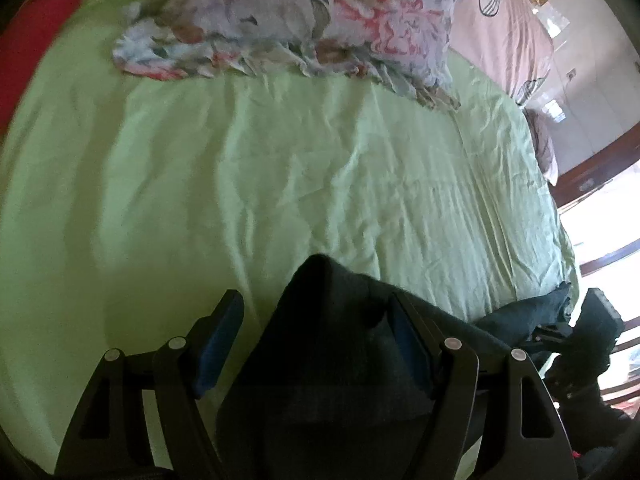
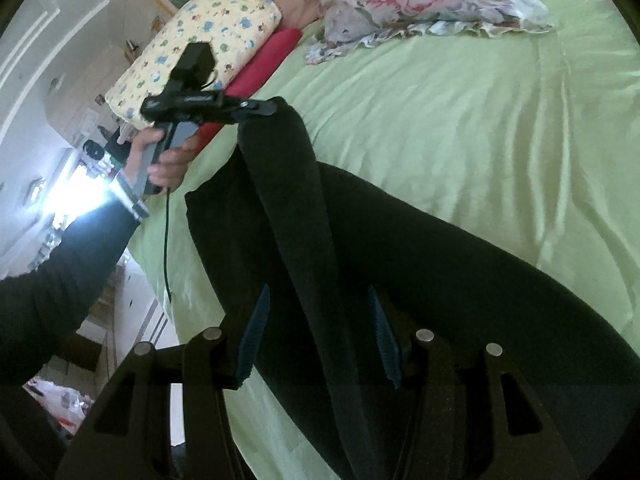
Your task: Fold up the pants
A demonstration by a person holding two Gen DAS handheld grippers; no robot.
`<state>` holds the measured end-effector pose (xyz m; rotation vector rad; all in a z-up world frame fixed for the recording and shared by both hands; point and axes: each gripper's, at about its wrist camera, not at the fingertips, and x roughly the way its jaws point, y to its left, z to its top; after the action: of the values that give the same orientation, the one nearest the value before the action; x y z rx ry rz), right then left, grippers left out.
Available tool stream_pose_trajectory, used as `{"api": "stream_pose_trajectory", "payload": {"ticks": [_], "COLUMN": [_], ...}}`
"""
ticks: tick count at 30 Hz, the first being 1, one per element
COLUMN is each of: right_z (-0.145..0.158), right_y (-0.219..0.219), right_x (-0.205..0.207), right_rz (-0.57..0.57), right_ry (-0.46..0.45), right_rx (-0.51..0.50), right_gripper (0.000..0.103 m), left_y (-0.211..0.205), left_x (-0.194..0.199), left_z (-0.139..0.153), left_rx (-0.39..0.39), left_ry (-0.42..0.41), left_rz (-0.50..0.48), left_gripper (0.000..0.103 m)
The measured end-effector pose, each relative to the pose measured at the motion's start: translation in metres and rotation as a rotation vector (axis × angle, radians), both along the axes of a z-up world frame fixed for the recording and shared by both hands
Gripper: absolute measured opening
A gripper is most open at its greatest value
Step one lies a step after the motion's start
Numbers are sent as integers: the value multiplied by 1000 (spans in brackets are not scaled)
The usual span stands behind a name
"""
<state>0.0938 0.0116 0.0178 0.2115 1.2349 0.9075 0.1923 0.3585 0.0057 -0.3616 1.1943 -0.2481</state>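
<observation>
**A:** What are you holding?

**B:** The pants, dark and soft. I'd judge them light and limp with some grip to the cloth. They'll sag wherever you don't support them, so take them at a hem or the waistband, not mid-leg.

**A:** Where are they?

**B:** On the green sheet of the bed, running from under your right gripper away toward your left gripper. That's the long axis, and the far end is lifted.

**A:** And my tools?

**B:** In the right wrist view the left one looks pinched on the raised end, but in its own view the fingers stand wide with cloth bunched between them, so I can't tell. Your right one is spread wide, straddling the cloth without clamping it.

**A:** Beyond that?

**B:** A floral pillow lies far ahead of both tools, well clear.
</observation>
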Motion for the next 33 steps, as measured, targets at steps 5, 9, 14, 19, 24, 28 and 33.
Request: {"api": "stream_pose_trajectory", "payload": {"ticks": [5,9,14,19,24,28,33], "right_z": [-5,-6,9,25,31,32,33], "right_y": [13,16,13,14,15,14,16], "right_x": [0,-1,-6,-19,-32,-40,-52], "right_rz": [40,30,17,37,50,56,82], "right_ry": [2,-8,-67,-128,-159,-171,-201], "right_rx": [-5,-15,11,23,15,20,7], "right_gripper": [39,8,7,7,7,7,7], "left_y": [-10,-15,-11,-21,-27,-28,-25], "left_x": [1,-6,-32,-63,-101,-134,-168], "left_z": [0,9,35,55,70,74,66], "left_rx": [-1,60,58,84,80,71,72], "left_ry": [-13,-52,-144,-210,-279,-314,-331], "left_rz": [-15,-7,5,-11,9,38,90], "left_gripper": [56,12,7,5,4,4,3]}}
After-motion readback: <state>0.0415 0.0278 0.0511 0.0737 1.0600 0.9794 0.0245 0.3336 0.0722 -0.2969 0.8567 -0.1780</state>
